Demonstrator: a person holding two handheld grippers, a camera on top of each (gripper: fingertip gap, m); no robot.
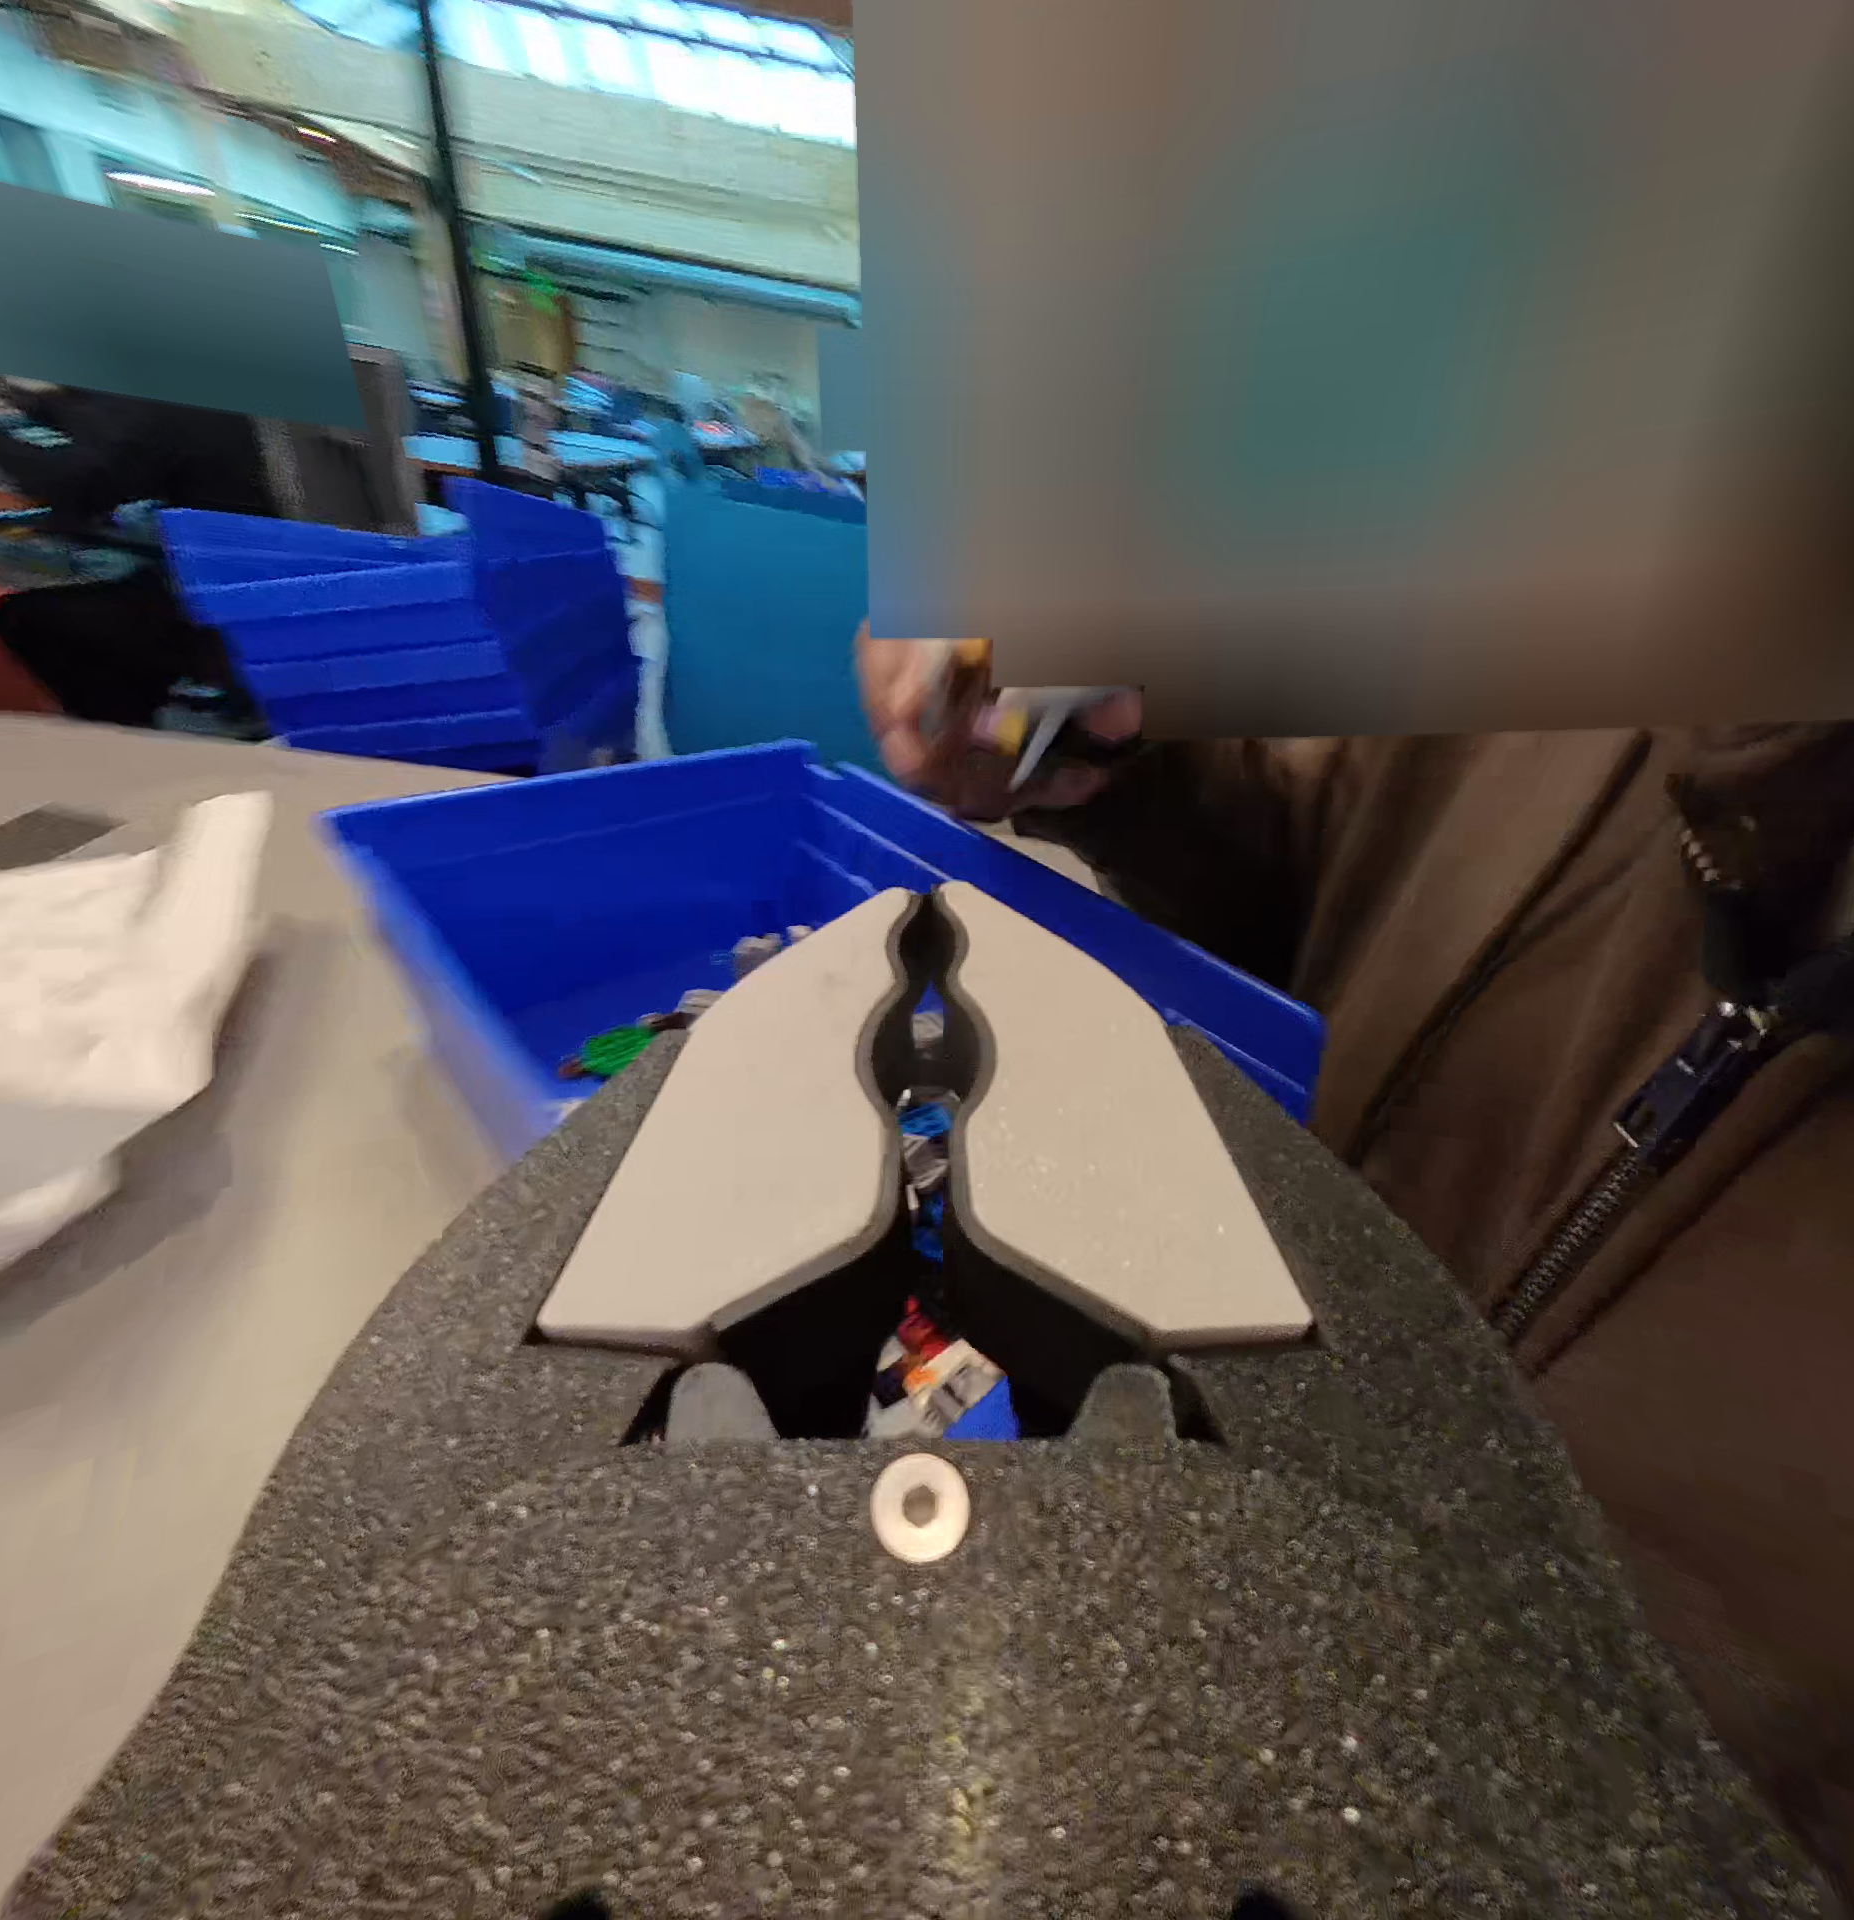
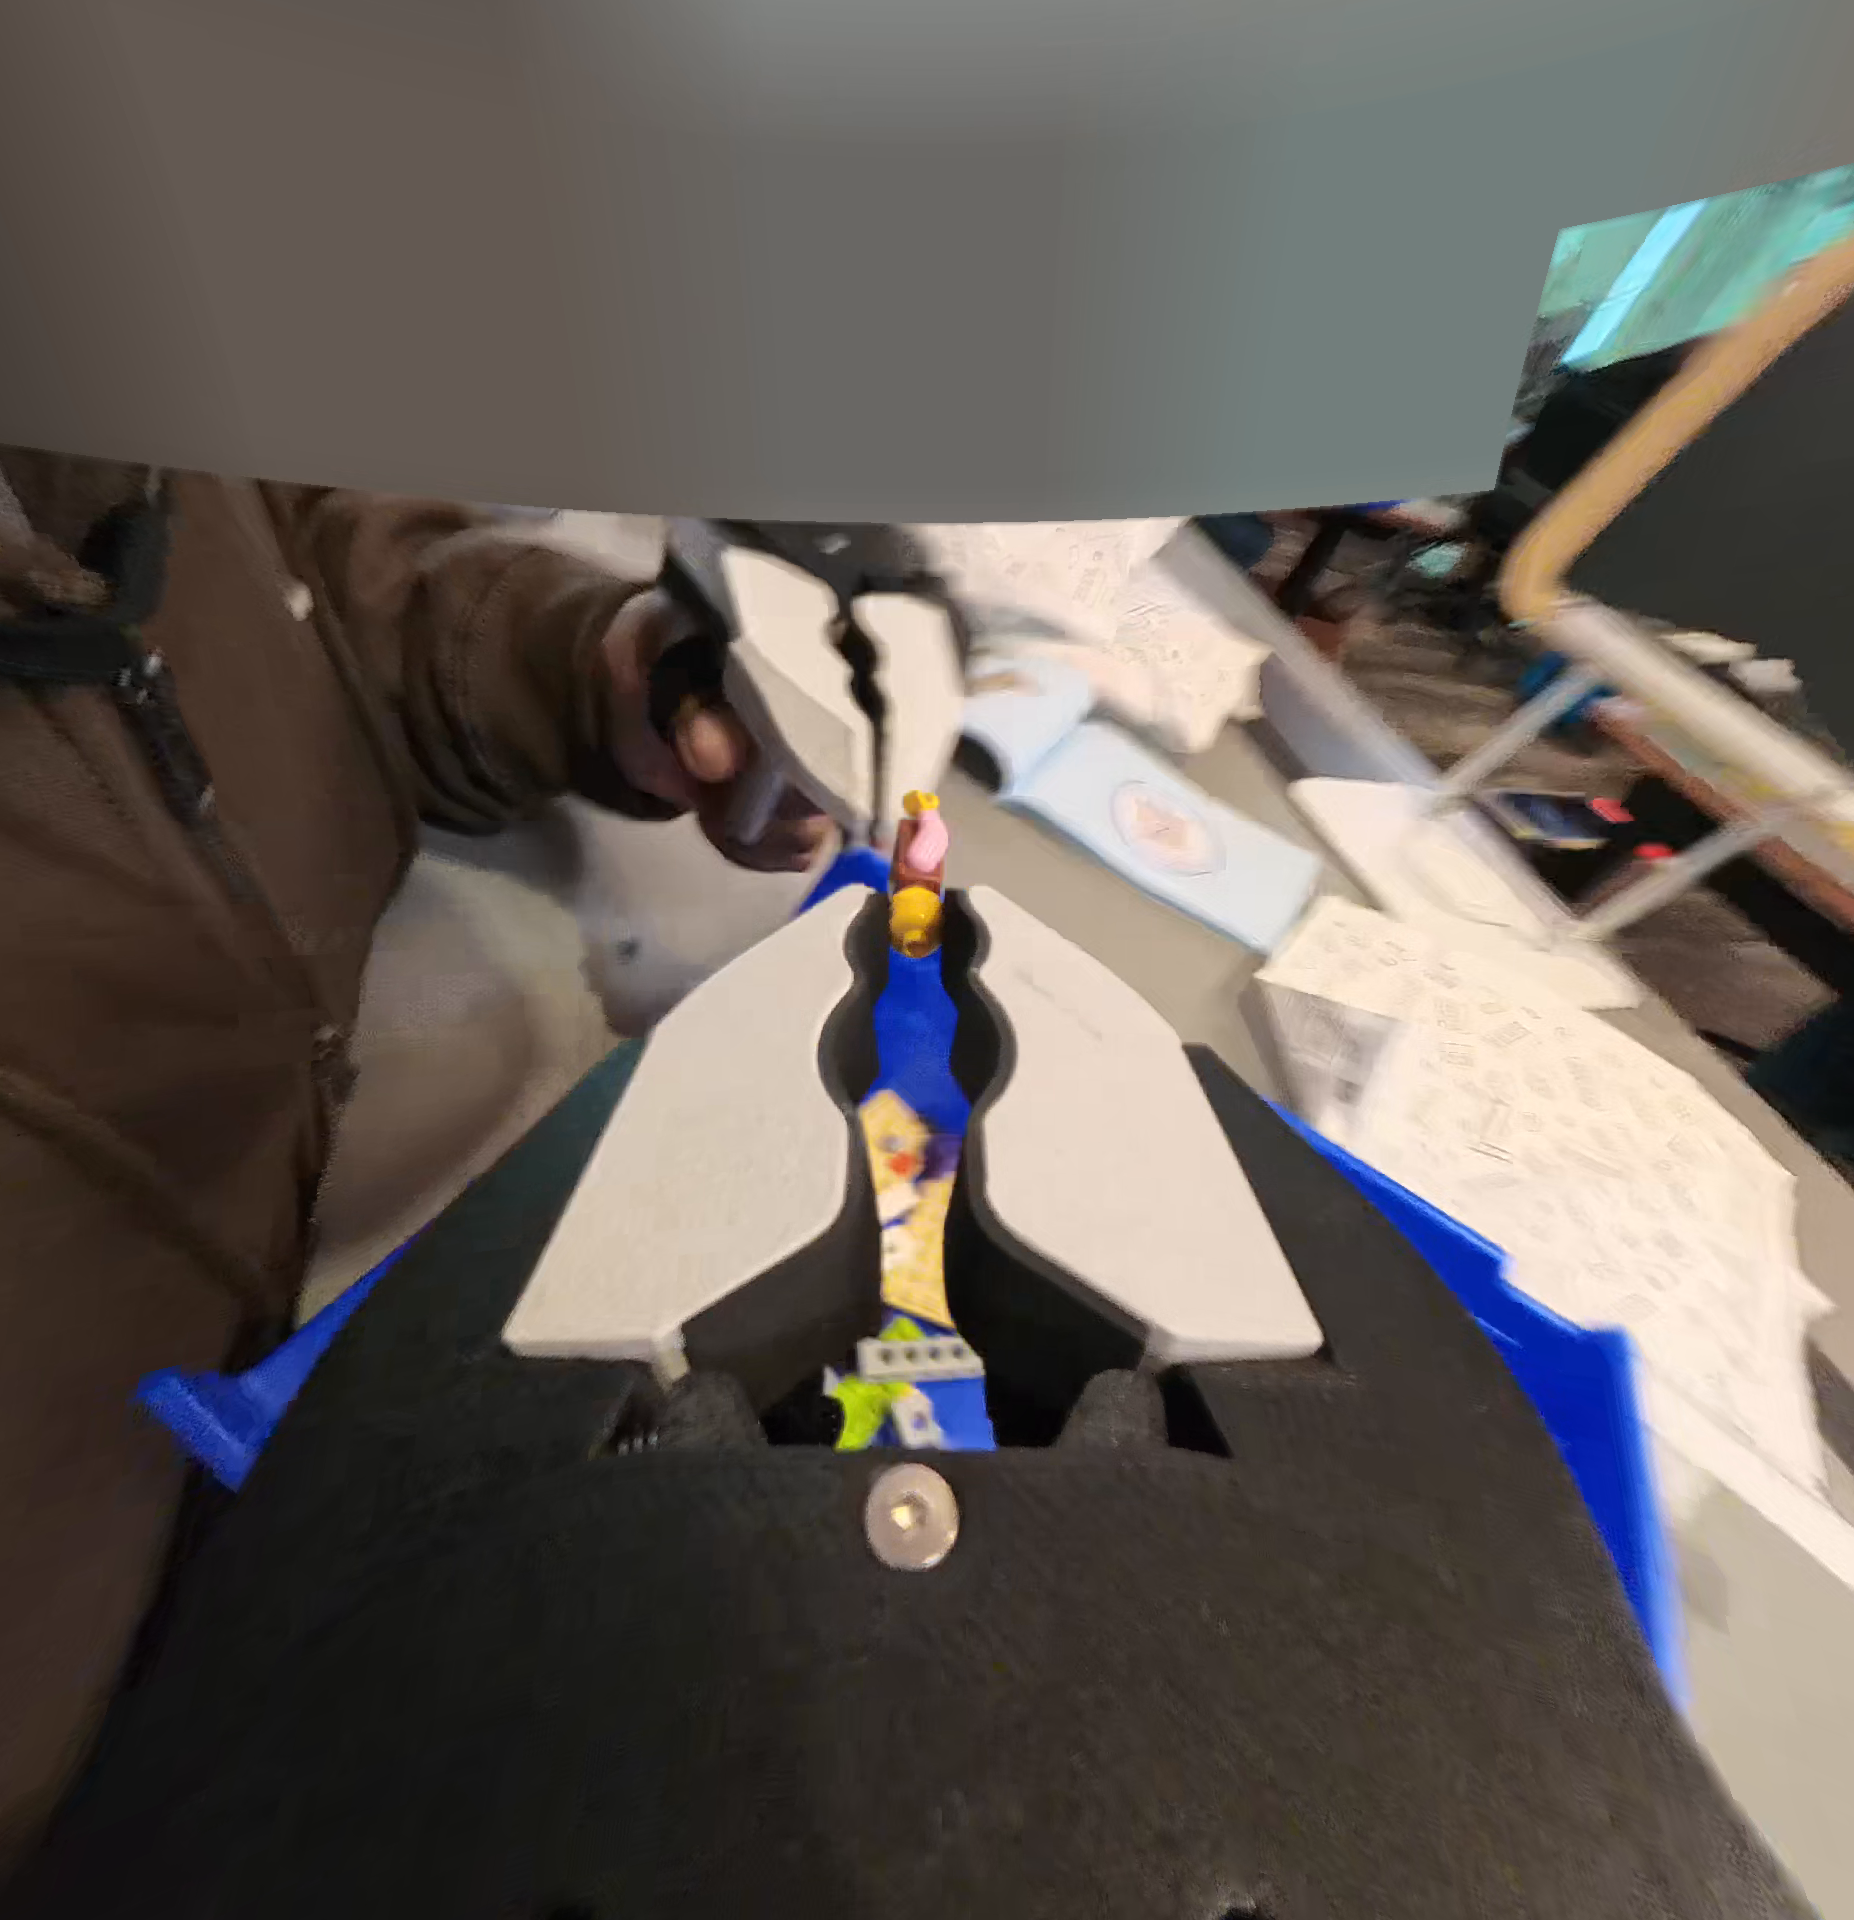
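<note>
Gripping a small toy figure (image 2: 918, 883) between the fingertips of the right gripper (image 2: 915, 920), yellow head pinched at the tips, brown-and-pink body pointing straight out past them, long axis in line with the fingers and aimed toward the left gripper (image 2: 869, 717)

Hovering over a blue bin (image 1: 632, 831), the left gripper (image 1: 931, 896) closing tip to tip on nothing, pads meeting above the bin's interior, seen from the far side just beyond the figure's outer end, not touching it

Lying loose on the bin's floor: small building pieces (image 1: 928, 1143) in green, grey, red and blue, clustered toward the near wall; a tan printed piece (image 2: 907, 1195) and a lime-green one (image 2: 866, 1403) showing through the right gripper's fingers

Standing open along the bin's far wall and left rim, bare blue floor; grey table (image 1: 175, 1403) running clear to the bin's left up to a white cloth (image 1: 92, 997); printed sheets (image 2: 1525, 1122) and a pale blue booklet (image 2: 1162, 831) spreading to the bin's right; a brown jacket (image 1: 1629, 1143) crowding the bin's right rim; more blue bins (image 1: 362, 623) stacking behind
</note>
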